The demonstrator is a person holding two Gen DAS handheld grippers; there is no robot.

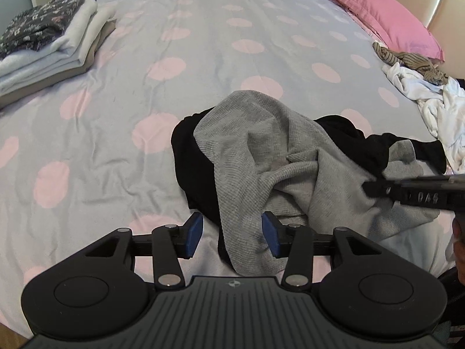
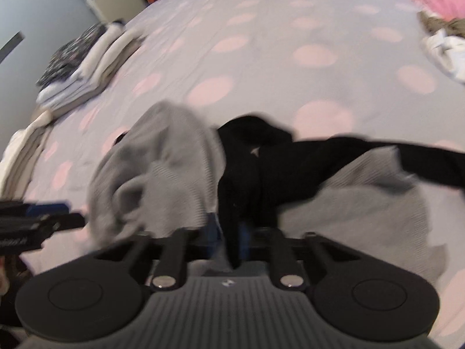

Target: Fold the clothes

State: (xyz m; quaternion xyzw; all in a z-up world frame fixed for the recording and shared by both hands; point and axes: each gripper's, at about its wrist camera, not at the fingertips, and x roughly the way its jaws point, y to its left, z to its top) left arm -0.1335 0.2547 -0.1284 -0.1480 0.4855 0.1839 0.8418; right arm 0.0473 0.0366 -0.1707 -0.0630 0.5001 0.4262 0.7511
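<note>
Bed point(image 1: 203, 67) with spotted cover, seen from near edge. Grey garment point(image 1: 279, 157) crumpled at near centre, draped over black garment point(image 1: 191, 160), both touching. Left gripper point(image 1: 231, 237) released, blue pads point(image 1: 195, 234) spread either side of a grey hem hanging between them, no contact evident. Right gripper point(image 2: 229, 240) clenched on a fold of the black garment point(image 2: 247, 180) (right-wrist view blurred). Folded stack point(image 1: 49, 46) at far left, dark floral piece on top. Pink pillow point(image 1: 377, 11) at far right; unfolded heap point(image 1: 427, 93), white and striped, just near of it.
</note>
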